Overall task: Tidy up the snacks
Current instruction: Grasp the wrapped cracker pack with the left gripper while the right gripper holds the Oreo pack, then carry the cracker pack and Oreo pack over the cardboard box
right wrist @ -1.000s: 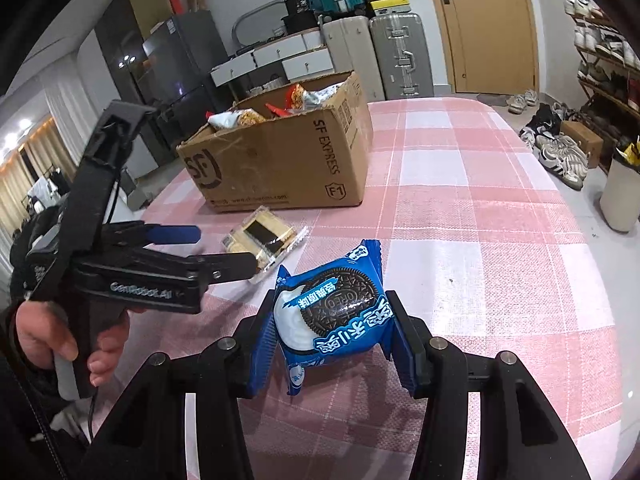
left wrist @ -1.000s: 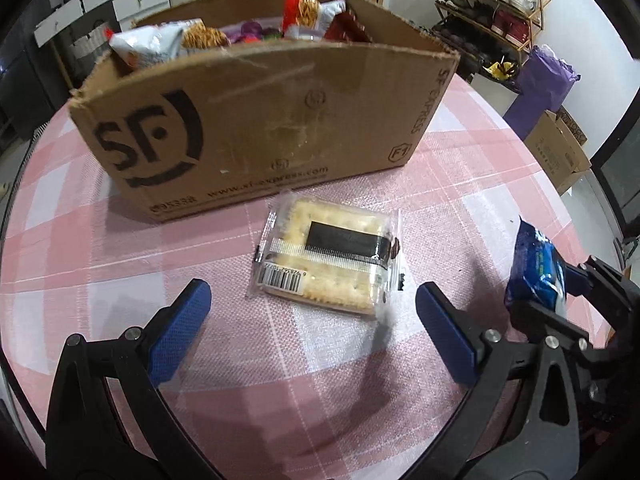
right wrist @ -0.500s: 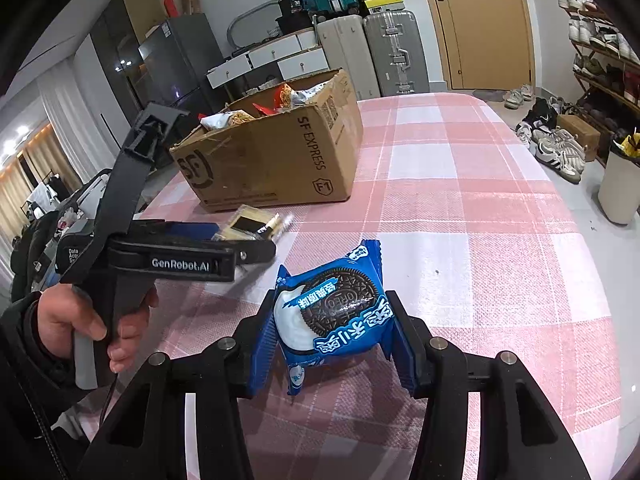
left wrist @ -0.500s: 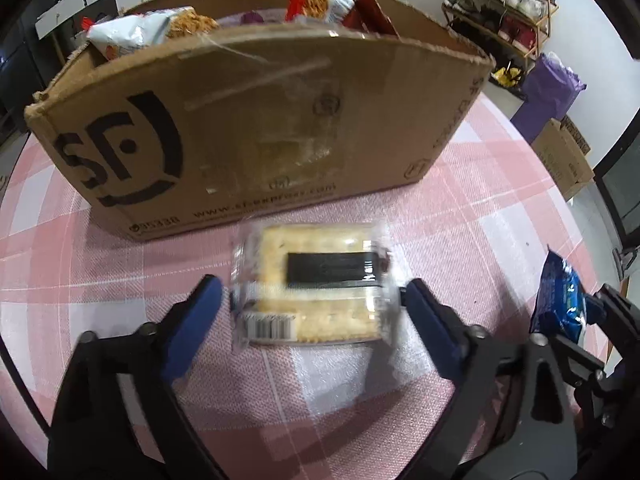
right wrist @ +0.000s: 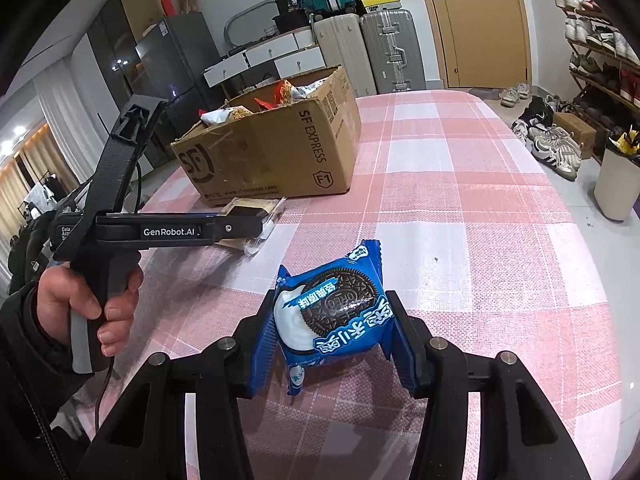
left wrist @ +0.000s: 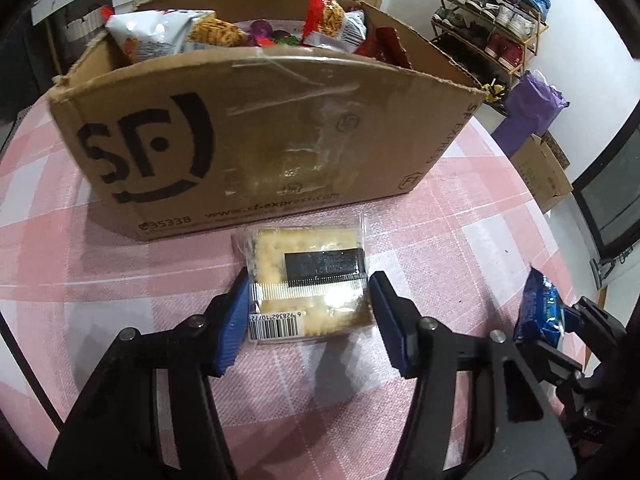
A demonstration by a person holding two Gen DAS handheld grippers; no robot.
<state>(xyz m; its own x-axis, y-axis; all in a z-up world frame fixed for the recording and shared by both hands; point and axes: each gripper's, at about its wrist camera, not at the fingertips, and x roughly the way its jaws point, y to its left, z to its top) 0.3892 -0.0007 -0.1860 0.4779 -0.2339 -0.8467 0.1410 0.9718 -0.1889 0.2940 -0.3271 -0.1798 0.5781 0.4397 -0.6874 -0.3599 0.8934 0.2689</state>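
Note:
A clear pack of crackers lies on the pink checked tablecloth just in front of the SF cardboard box. My left gripper has its blue pads against both sides of the pack. The box holds several snack bags. My right gripper is shut on a blue Oreo packet and holds it above the table. The Oreo packet also shows at the right in the left wrist view. The left gripper and crackers show in the right wrist view beside the box.
The table runs far right of the box. Beyond it stand suitcases, a door, a shoe rack, a cardboard box on the floor and a white bin.
My left gripper has moved forward to the cracker pack and closed from wide open onto its sides. The right gripper has kept holding the Oreo packet.

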